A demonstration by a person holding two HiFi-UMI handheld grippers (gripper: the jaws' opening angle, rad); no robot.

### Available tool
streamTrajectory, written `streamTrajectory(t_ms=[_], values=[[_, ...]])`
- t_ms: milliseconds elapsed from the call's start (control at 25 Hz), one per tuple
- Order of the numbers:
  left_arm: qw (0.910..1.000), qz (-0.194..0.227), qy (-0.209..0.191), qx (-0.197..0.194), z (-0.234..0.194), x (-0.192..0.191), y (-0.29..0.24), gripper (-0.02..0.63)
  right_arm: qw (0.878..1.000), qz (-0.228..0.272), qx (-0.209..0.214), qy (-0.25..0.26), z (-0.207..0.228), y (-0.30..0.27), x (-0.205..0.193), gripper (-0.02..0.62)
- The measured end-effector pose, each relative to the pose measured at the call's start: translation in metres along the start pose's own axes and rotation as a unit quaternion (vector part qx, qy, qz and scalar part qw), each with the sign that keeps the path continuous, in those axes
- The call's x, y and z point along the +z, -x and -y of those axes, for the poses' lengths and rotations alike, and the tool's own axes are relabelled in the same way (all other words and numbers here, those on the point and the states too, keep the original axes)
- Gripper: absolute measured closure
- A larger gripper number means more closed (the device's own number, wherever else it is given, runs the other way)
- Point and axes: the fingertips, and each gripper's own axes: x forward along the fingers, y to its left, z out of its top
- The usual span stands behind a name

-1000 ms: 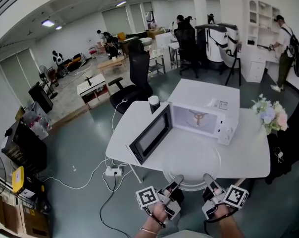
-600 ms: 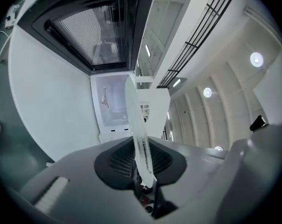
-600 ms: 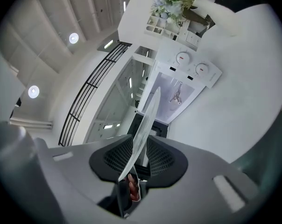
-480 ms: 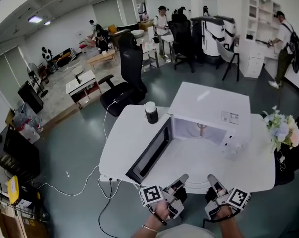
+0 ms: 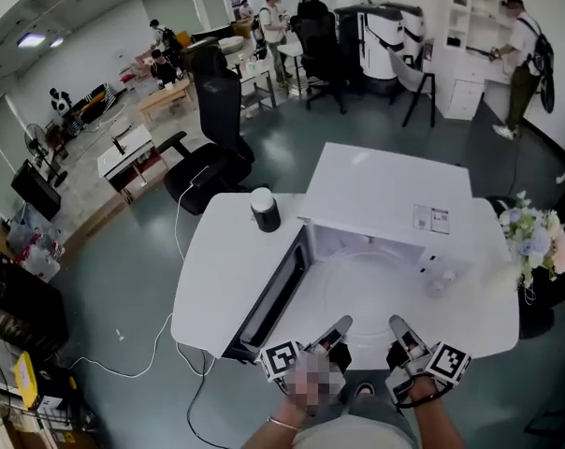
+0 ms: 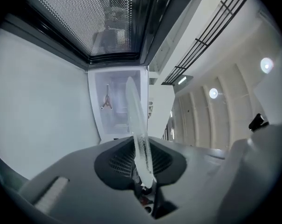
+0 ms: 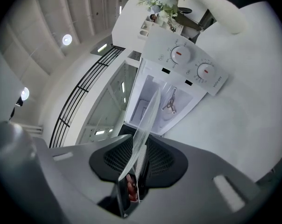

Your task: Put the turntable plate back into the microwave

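The clear glass turntable plate (image 5: 376,283) hangs level in front of the open white microwave (image 5: 385,190), its far edge at the cavity mouth. My left gripper (image 5: 337,330) is shut on the plate's near left rim, my right gripper (image 5: 399,330) on its near right rim. In the left gripper view the plate (image 6: 136,125) shows edge-on between the pads of the gripper (image 6: 143,171), pointing at the cavity (image 6: 117,111) with its drive hub (image 6: 106,101). The right gripper view shows the same plate (image 7: 148,120), gripper (image 7: 134,171) and hub (image 7: 170,104).
The microwave door (image 5: 268,297) swings open to the left, close beside my left gripper. A black-and-white cup (image 5: 264,209) stands on the white table (image 5: 208,269) left of the oven. Flowers (image 5: 530,237) sit at the right. The control knobs (image 7: 187,62) lie right of the cavity.
Both grippers have carried the plate forward toward the microwave. The oven now looks closer and larger, and the plate's far edge has reached the cavity opening.
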Motion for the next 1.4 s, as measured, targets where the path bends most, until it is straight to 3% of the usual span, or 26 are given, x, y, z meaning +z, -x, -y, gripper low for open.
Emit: streamTrajectory(t_ms=[400,560,760,880,1000,1160,1400], values=[[0.9989,0.044,0.011,0.004,-0.023,0.017,-0.025,0.565,0.999,-0.034,0.009,-0.005,0.016,-0.035,0.020,0.500],[0.9984,0.054,0.014,0.002,-0.038,0.019,-0.032,0.568,0.998,-0.040,0.056,-0.001,0.014,-0.050,0.024,0.500],[0.9982,0.059,0.012,0.002,-0.051,0.022,-0.038,0.569,0.999,-0.047,0.018,-0.008,0.038,-0.055,0.024,0.500],[0.9979,0.064,0.010,0.006,-0.064,0.025,-0.040,0.568,0.997,-0.044,0.069,0.007,0.030,-0.070,0.028,0.500],[0.9970,0.074,0.021,-0.001,-0.073,0.028,-0.043,0.568,0.995,-0.042,0.092,0.028,0.028,-0.079,0.032,0.500],[0.9955,0.087,0.037,-0.009,-0.077,0.033,-0.046,0.569,0.995,-0.038,0.089,0.032,0.033,-0.083,0.037,0.502],[0.9954,0.090,0.032,-0.013,-0.078,0.038,-0.050,0.569,0.995,-0.041,0.082,0.031,0.036,-0.088,0.038,0.500]])
